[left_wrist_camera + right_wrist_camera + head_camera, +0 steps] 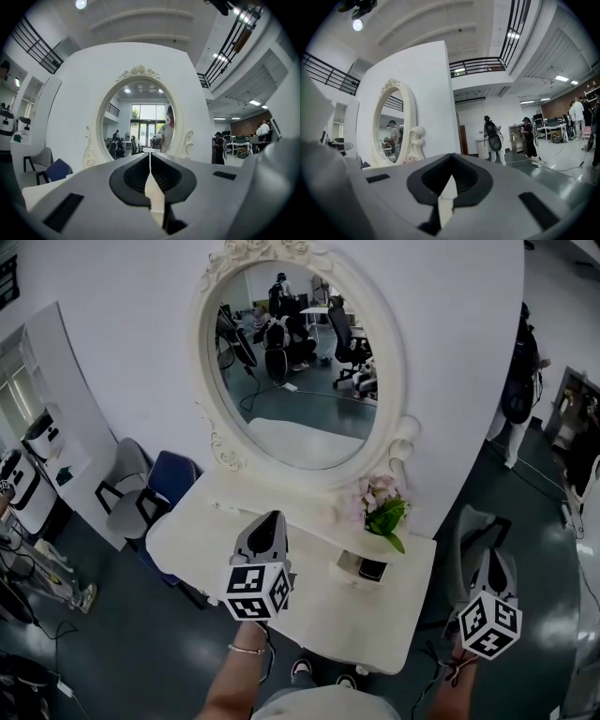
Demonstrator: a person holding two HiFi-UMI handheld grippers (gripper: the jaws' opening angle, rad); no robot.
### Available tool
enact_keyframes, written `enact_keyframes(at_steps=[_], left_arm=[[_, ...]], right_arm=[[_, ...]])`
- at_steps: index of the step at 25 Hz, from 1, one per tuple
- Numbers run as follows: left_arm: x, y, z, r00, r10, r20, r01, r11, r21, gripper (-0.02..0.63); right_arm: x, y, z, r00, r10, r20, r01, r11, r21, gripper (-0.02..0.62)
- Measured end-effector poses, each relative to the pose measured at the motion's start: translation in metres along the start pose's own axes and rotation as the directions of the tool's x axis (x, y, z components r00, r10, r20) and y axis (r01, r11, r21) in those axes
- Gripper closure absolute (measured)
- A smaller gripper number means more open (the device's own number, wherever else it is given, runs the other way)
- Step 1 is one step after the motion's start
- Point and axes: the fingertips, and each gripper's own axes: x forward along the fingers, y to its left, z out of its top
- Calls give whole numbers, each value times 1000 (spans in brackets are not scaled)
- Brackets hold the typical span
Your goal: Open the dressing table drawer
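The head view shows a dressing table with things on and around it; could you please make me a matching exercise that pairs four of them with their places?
Things:
1. flowers
2. blue chair
3. left gripper
4. right gripper

Places:
a. past the right edge of the tabletop, over the floor
b. over the tabletop, pointing at the mirror
c. on the tabletop, by the mirror's right foot
d. on the floor, left of the tabletop

Pairs: 1-c, 2-d, 3-b, 4-a
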Motion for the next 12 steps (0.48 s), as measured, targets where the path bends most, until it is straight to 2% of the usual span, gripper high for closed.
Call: enact_keyframes(at_steps=[12], left_arm=[[2,16,-7,1000,-10,-14,10,1000,-15,583]], right_arm=[[3,16,-10,1000,-11,-25,11,1000,-3,592]])
